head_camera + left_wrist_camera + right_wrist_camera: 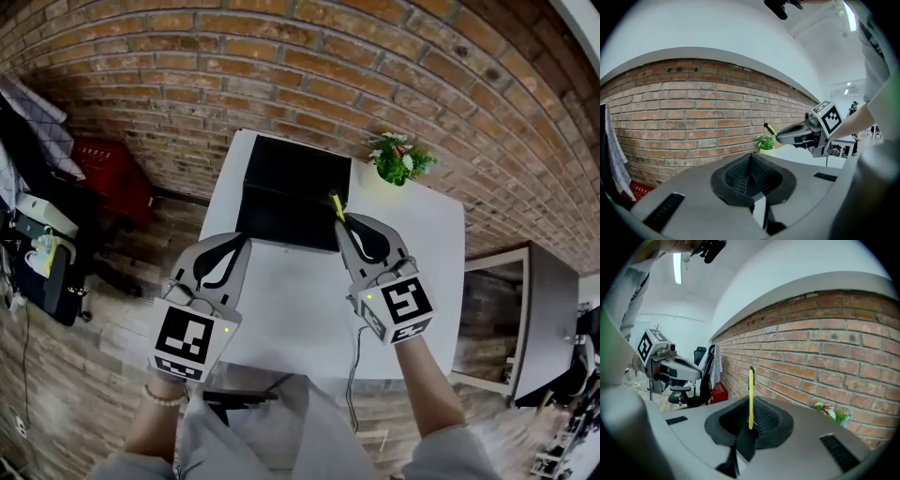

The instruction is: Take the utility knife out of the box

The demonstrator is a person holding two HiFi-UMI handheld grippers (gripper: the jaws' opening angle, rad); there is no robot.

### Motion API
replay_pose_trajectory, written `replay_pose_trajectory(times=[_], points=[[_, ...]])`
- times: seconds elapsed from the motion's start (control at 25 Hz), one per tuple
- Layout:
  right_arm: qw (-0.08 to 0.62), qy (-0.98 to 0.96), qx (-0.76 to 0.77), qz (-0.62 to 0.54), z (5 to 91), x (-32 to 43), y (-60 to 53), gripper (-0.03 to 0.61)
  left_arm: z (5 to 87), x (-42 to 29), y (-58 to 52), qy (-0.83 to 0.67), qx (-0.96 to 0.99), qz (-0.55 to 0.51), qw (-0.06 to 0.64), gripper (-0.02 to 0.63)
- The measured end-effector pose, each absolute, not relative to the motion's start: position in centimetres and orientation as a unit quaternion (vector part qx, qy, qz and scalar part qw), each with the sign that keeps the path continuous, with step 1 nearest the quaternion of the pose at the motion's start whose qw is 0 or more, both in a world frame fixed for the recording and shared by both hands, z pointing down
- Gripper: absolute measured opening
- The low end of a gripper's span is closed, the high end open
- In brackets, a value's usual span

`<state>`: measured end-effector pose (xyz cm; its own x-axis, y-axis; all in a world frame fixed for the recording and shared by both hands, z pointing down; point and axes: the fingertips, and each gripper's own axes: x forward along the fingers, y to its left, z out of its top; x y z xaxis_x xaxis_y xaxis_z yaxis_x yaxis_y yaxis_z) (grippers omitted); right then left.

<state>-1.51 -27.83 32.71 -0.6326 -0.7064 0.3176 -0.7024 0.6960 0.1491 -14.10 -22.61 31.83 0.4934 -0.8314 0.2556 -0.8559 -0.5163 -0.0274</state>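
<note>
R gripper (341, 225) is clamped on the utility knife (336, 205), upper centre of head view, long axis sticking out past the jaws over the box (281, 178) front-right edge; L gripper (246, 240) closed, empty, further left.

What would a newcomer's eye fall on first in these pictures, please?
The yellow utility knife, clamped in the right gripper, sticks up above the near right corner of the black box at the far side of the white table. The left gripper hangs shut and empty beside it, and a potted plant stands by the brick wall.
</note>
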Motion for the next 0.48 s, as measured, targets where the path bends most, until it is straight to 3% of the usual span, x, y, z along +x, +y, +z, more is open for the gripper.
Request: replay_pose_trajectory(times=[0.48], points=[[0.112,-0.896,0.429,-0.009,28.7,2.8,-20.7,0.054,27.9,-10.0,-17.8,-0.482,0.87,0.098,0.025,0.018]])
